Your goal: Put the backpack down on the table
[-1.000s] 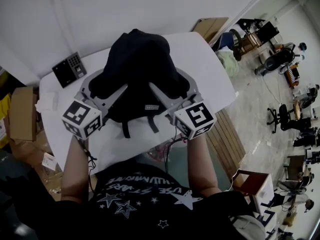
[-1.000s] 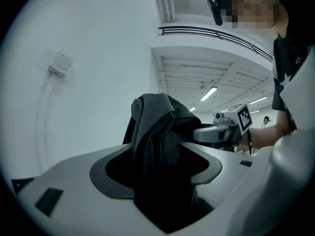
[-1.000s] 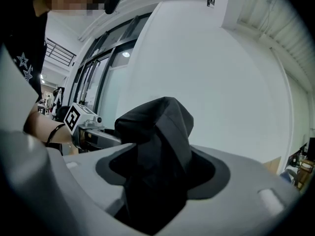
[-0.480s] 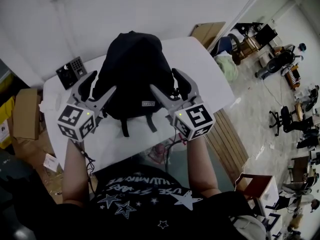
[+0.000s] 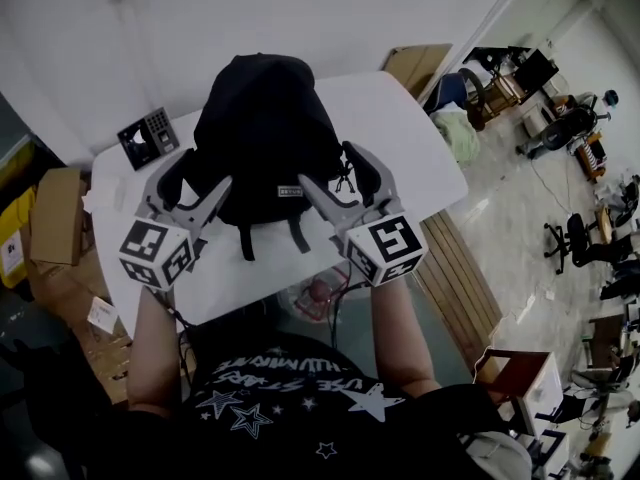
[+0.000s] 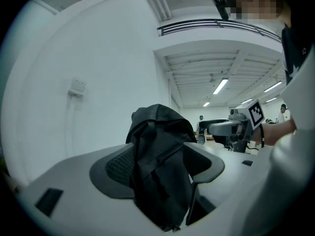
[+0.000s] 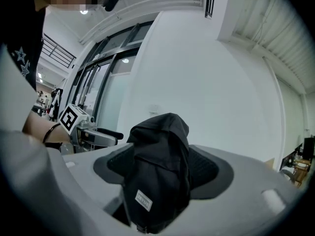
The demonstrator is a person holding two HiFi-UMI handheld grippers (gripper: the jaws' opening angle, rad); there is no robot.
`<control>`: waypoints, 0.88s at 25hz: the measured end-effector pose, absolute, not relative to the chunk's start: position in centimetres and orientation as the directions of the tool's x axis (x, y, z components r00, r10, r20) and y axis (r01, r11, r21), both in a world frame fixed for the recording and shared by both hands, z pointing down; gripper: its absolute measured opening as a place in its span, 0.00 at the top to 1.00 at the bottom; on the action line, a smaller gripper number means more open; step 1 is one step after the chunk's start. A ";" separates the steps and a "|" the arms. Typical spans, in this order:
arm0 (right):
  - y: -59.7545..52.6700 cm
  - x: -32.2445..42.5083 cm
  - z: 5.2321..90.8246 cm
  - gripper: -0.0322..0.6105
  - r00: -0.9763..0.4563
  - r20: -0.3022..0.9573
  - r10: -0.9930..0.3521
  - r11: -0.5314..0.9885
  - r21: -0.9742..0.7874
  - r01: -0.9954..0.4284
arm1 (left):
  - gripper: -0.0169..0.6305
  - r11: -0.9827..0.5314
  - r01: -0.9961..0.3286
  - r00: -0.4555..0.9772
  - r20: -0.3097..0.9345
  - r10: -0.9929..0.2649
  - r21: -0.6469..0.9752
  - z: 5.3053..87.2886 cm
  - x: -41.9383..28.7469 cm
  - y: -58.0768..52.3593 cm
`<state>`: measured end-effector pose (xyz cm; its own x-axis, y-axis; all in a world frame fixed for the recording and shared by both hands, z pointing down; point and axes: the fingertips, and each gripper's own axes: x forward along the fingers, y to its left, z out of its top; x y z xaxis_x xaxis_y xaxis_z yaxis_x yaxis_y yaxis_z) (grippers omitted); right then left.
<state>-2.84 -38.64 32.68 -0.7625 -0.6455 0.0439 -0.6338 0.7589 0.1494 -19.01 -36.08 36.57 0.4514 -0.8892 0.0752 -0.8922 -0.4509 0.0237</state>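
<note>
Black backpack [image 5: 265, 128] rests on the worktop [image 5: 400, 118], seemingly released; left hand-held gripper [image 5: 202, 174] and right hand-held gripper [image 5: 328, 166], jaws just opened wide around its sides without pressing, should next pull clear.

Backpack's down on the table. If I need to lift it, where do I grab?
Pinch the creased fabric on the backpack's upper flanks, coming in level from the near side, one gripper per flank. It stands upright, slumped, likely too wide for one grip; no handle shows. The left gripper and right gripper, jaws just opened, straddle those flanks without pressing.
</note>
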 end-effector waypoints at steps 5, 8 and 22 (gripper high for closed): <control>-35.7 -1.6 33.5 0.43 -0.781 0.050 -0.622 0.779 0.139 -0.612 | 0.53 -0.419 -0.907 0.420 0.058 -0.906 0.029 36.4 -18.1 -33.1; -33.5 -0.8 34.1 0.43 -0.797 0.059 -0.602 0.797 0.104 -0.594 | 0.61 -0.432 -0.901 0.434 0.070 -0.898 0.040 36.5 -16.6 -30.8; -23.6 5.1 35.7 0.70 -0.818 0.092 -0.568 0.823 0.081 -0.563 | 0.88 -0.422 -0.904 0.426 0.090 -0.900 0.065 36.9 -9.3 -20.1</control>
<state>5.07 -23.59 35.69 -0.8177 -0.5682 0.0921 -0.5627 0.8228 0.0805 -9.30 -20.10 36.87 0.4263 -0.9001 0.0904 -0.9043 -0.4218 0.0654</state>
